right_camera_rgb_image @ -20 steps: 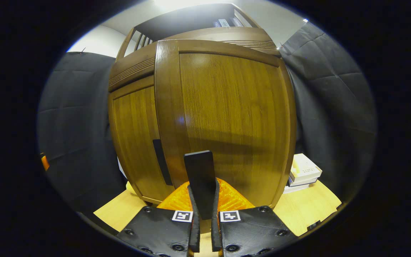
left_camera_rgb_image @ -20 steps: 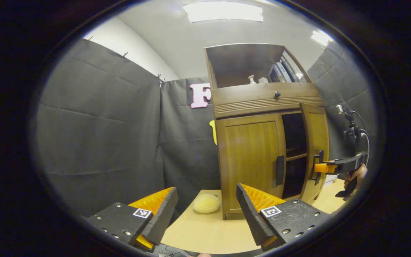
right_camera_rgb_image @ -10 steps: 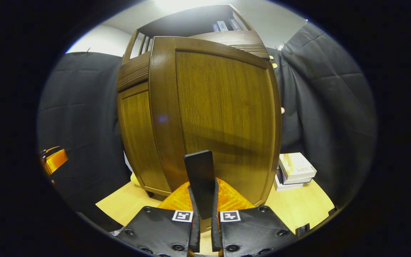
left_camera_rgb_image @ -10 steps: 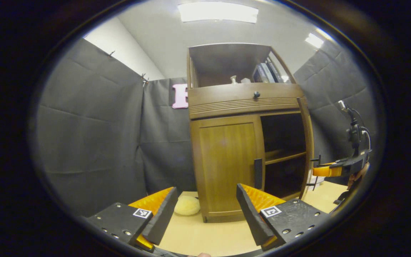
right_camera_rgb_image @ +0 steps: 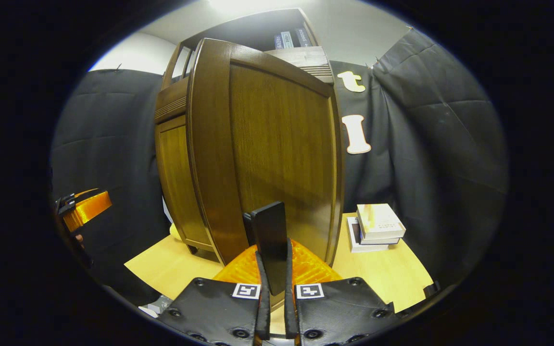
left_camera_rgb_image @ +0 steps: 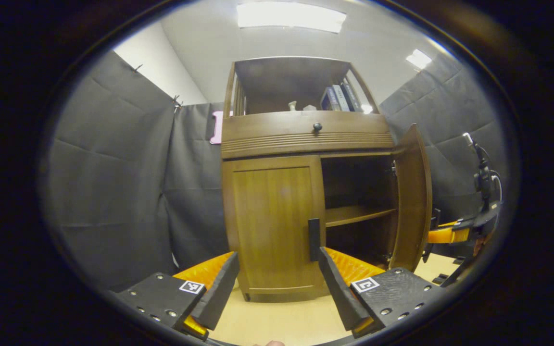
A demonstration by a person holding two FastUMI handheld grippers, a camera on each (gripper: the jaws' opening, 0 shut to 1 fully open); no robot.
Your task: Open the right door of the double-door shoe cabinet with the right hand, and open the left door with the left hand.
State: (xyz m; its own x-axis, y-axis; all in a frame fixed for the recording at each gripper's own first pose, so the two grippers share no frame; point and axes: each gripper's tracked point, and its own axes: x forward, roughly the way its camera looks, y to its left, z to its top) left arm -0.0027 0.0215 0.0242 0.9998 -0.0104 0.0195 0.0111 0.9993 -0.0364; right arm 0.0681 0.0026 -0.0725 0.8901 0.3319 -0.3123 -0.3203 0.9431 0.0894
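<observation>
Left gripper [left_camera_rgb_image: 277, 288] gapes before the closed left door [left_camera_rgb_image: 274, 223]; right door [left_camera_rgb_image: 412, 197] ajar.

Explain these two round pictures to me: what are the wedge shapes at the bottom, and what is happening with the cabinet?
A person holds a two-finger gripper in each hand, and each carries a camera looking along its fingers. In the left gripper view, the left gripper is open, facing the shoe cabinet on a wooden table; its left door is shut and the right door stands open. The right gripper is clamped on that door's dark handle. Some books are stacked on the table beside the cabinet.
</observation>
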